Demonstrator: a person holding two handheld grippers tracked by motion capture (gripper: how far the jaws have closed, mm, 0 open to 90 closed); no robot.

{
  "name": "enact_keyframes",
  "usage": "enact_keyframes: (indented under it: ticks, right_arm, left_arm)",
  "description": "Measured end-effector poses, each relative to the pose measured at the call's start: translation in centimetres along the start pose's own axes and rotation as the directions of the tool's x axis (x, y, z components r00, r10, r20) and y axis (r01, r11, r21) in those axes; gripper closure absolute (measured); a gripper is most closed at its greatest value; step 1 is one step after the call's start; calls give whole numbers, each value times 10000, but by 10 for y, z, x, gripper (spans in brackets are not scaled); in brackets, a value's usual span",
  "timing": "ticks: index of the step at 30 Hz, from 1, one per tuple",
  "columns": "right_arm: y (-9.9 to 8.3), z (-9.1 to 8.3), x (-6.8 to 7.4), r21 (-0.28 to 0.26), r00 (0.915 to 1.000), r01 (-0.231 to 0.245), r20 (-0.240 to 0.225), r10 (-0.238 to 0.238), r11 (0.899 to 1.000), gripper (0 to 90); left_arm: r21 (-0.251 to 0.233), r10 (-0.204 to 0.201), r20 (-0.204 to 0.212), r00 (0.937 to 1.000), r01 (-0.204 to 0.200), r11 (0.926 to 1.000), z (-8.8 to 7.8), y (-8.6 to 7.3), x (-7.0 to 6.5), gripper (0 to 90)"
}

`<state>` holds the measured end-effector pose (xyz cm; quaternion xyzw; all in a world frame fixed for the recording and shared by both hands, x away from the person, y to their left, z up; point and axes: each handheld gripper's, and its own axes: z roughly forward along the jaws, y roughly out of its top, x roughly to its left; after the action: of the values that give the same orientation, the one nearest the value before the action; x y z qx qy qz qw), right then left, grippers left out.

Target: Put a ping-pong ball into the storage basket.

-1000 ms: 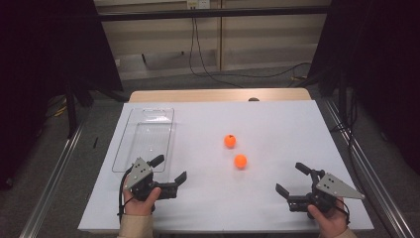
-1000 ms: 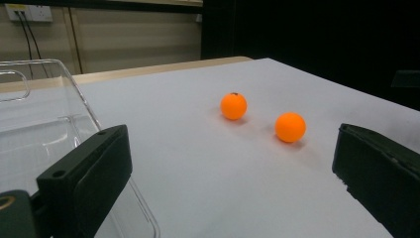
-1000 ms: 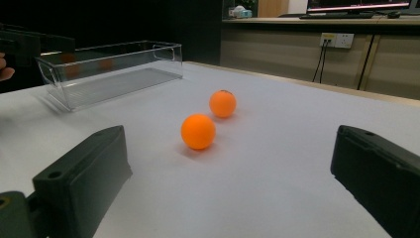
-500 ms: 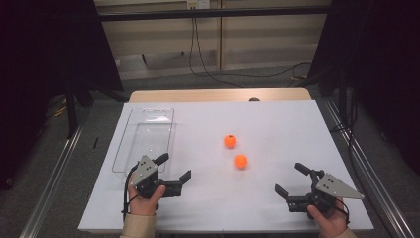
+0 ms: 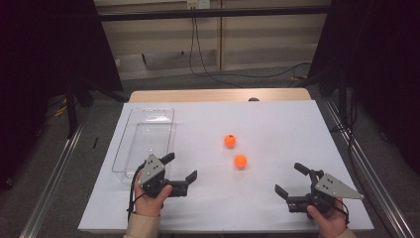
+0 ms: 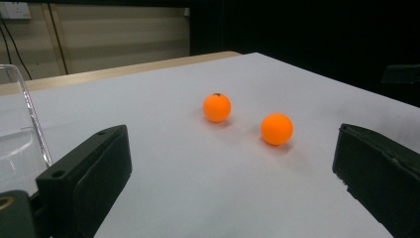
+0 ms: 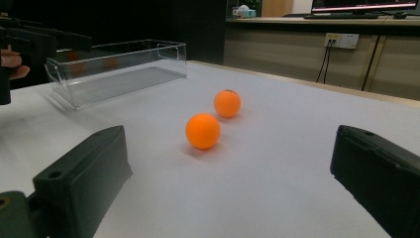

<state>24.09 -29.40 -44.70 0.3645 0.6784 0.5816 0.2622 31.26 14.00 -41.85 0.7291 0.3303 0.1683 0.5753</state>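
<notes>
Left gripper (image 5: 179,167) has edged rightward—both grippers' fingers spread wide, two orange balls (image 5: 235,150) unobstructed, clear tray (image 5: 130,144) beside.

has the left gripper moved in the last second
Yes. In the high view the left gripper has slid right along the table's near edge, away from the clear tray and toward the near ball. Its fingers are open.

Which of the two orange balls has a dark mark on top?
The far ball, nearer the clear tray; the near ball is plain orange.
</notes>
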Motion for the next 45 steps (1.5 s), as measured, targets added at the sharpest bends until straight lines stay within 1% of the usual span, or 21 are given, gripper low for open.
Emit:
enact_keyframes:
  ticks: [7,10,14,15,22,28,33,40,42,43,45]
  right_arm:
    - [0,0,0,24,10000,19,-22,-19,10000,12]
    - [0,0,0,30,10000,7,-18,-7,10000,12]
    - [0,0,1,28,10000,17,-23,-17,10000,11]
    - [0,0,1,26,10000,6,-17,-6,10000,11]
    - [0,-1,0,-14,10000,-7,11,7,10000,12]
    - [0,-1,0,1,10000,-15,-2,15,10000,11]
    - [0,-1,0,-26,10000,-49,5,49,10000,12]
    - [0,-1,1,22,10000,-7,-32,7,10000,12]
    - [0,-1,1,12,10000,-4,-31,4,10000,12]
    - [0,-1,1,-1,10000,-27,-32,27,10000,12]
    - [0,-1,1,-19,10000,-35,-25,35,10000,12]
  left_arm:
    - [15,47,70,10000,-47,10000,4,1,-2,18]
    - [31,4,132,9999,-4,10000,7,1,-4,18]
    - [89,126,229,9997,-128,9999,11,2,-7,17]
    - [177,186,247,9995,-190,9997,12,2,-7,18]
    - [173,152,322,9994,-158,9997,16,5,-10,17]
    - [249,50,384,9992,-60,9997,24,6,-14,14]
    - [272,173,524,9985,-187,9995,28,7,-17,14]
    - [306,165,581,9982,-183,9994,33,8,-20,14]
    - [356,278,643,9975,-301,9989,34,8,-20,14]
    - [338,233,652,9976,-255,9991,35,8,-21,14]
    - [345,295,693,9972,-319,9989,37,8,-22,14]
